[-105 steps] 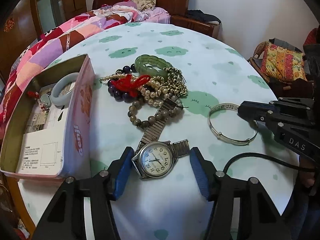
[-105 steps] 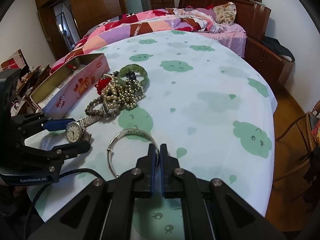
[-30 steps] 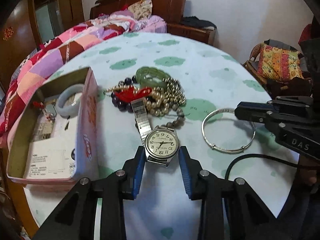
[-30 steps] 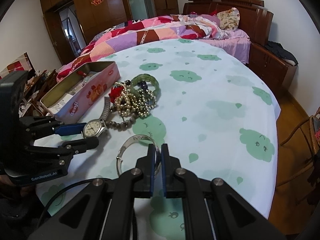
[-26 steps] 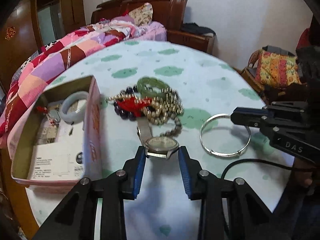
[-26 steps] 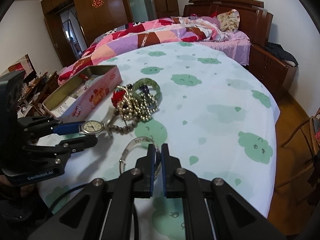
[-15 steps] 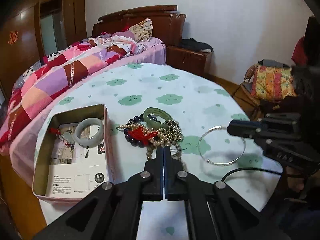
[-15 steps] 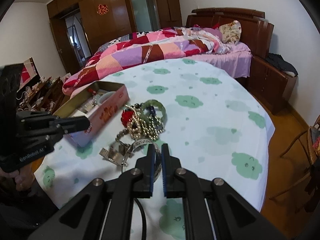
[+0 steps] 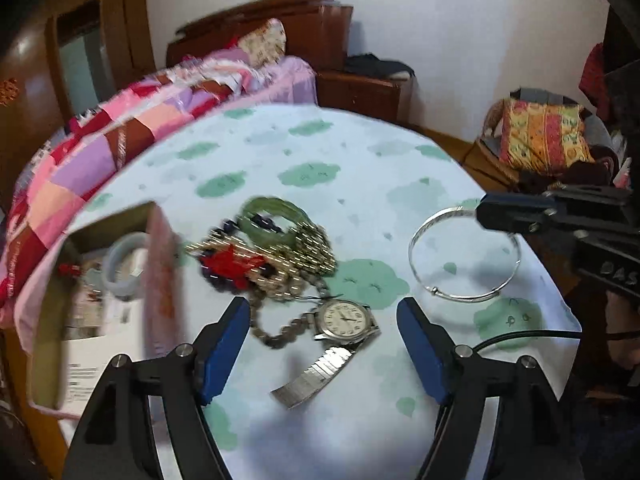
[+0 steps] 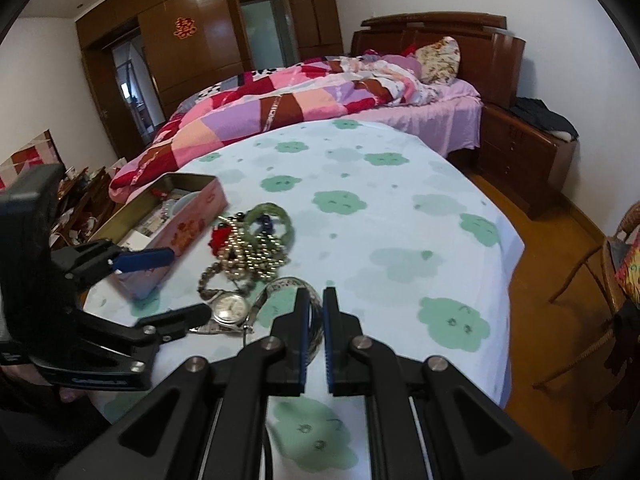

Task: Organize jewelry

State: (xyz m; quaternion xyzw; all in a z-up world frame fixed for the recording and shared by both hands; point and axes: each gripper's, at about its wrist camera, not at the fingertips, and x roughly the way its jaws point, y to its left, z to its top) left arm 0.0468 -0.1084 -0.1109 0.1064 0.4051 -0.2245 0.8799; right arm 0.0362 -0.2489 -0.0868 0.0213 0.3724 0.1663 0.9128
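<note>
Left gripper (image 9: 323, 330) at the near edge of the table (image 9: 360, 152), pitched steeply down. Its jaws have just been opening and stand wide, nothing pressed between the blue pads. The watch (image 9: 346, 319) lies face up on the cloth between them, metal strap trailing toward the near edge, touching neither pad.

Right gripper (image 10: 316, 312) at the near right edge, also angled down, jaws clenched on the rim of the silver bangle (image 9: 464, 254). In the right wrist view the thin band passes between the pads.

Just beyond the watch: the tangled heap (image 9: 272, 256) of bead strings, red knot and green bangle; one bead string runs up against the watch case. The tin box (image 9: 158, 280) sits at the left edge, a pale bangle already inside.

Judgement: the watch looks due for a re-grasp. Best to close across the case rather than the loose strap, and lift clear of the bead string so the heap does not drag along toward the tin.
</note>
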